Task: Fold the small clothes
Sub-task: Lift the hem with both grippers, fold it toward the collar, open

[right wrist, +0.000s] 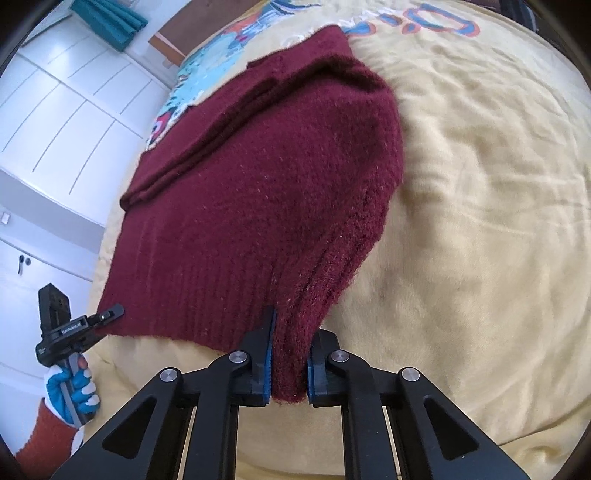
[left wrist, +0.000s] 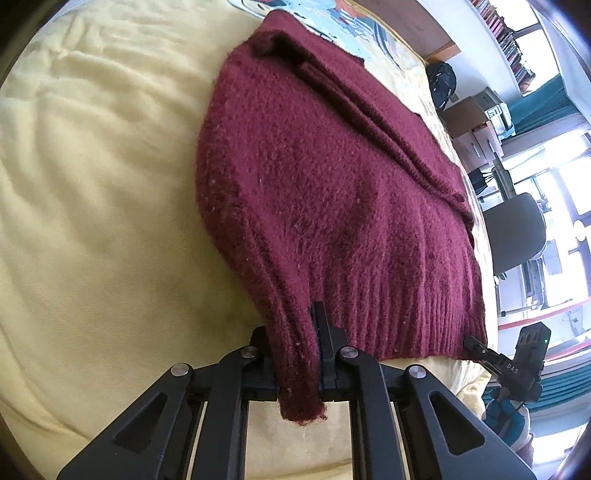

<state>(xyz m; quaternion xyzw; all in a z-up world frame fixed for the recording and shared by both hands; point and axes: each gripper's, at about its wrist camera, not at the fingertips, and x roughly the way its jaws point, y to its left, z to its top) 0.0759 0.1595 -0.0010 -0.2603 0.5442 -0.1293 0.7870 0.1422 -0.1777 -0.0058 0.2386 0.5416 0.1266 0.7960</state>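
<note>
Yellow bedding (left wrist: 92, 184) covers the bed, with a colourful print (right wrist: 192, 85) at its far end; white cupboards (right wrist: 66, 110) and a teal curtain (right wrist: 110, 18) stand beyond one side, and a dark chair (left wrist: 517, 229), boxes (left wrist: 476, 129) and bright windows beyond the other. On the bedding lies a maroon knitted sweater (left wrist: 332, 184), its sleeves folded across the body as long ridges (they run toward the far end); the ribbed hem (right wrist: 177, 295) faces the cameras. The left gripper (left wrist: 299, 354) is clamped on 1 hem corner, a tuft of knit bunched between its 2 fingers (left wrist: 327, 354) and poking out behind them; the right gripper (right wrist: 290, 365) pinches the other hem corner the same way, blue pads (right wrist: 268, 358) pressed against the wool. Both corners are lifted slightly off the bedding, while the rest of the sweater rests flat. A gloved hand (right wrist: 74, 391) holds the left gripper's handle.
</note>
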